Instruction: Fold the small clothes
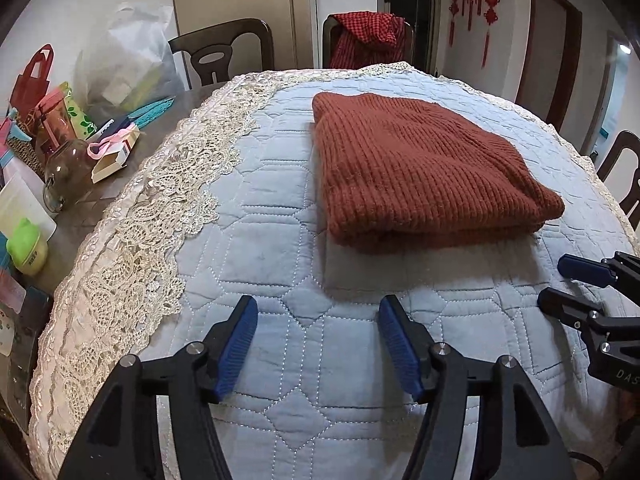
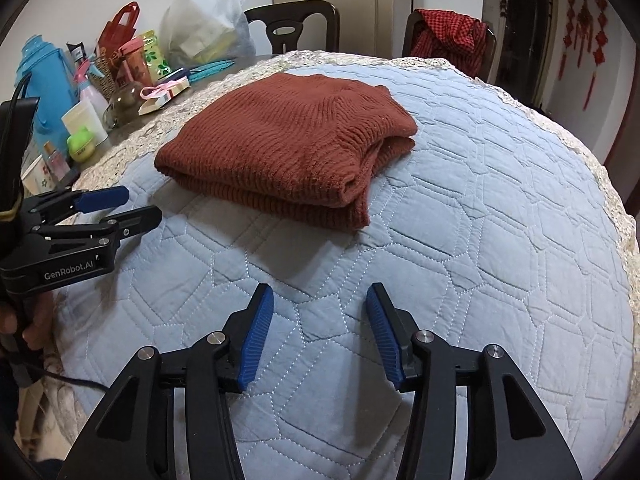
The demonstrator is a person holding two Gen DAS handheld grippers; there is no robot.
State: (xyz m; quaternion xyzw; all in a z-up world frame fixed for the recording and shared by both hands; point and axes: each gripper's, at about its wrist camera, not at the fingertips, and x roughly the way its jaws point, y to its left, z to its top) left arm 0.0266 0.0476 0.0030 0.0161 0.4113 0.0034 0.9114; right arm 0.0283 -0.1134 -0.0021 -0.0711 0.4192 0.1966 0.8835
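- Table [image 1: 176, 136] carries a pale blue quilted cover [image 1: 280, 248] with a lace border [image 1: 168, 200]; the lace edge runs along the left and curves round the far side.
- Bare table strip left of the lace is crowded: glass jar [image 1: 66, 172], green-lidded tub [image 1: 28, 246], red gift bag [image 1: 32, 76], white plastic bag [image 1: 128, 56], blue flask [image 2: 44, 88].
- Chairs at the far edge, one draped with a red checked garment [image 1: 368, 38]; another chair [image 1: 624, 168] at the right edge.
- Quilt in front of both my grippers is open, and so is the right half of the quilt in the right wrist view.
- Rust knit sweater [image 1: 416, 168] lies folded in a flat stack on the quilt, toward the far side, ahead of both grippers and well apart from them.
- My left gripper [image 1: 318, 344]: jaws spread, nothing between them, over bare quilt near the lace border.
- My right gripper [image 2: 320, 332]: jaws spread, empty, over bare quilt.
- Sweater sits ahead-right of the left jaws, ahead-left of the right jaws.
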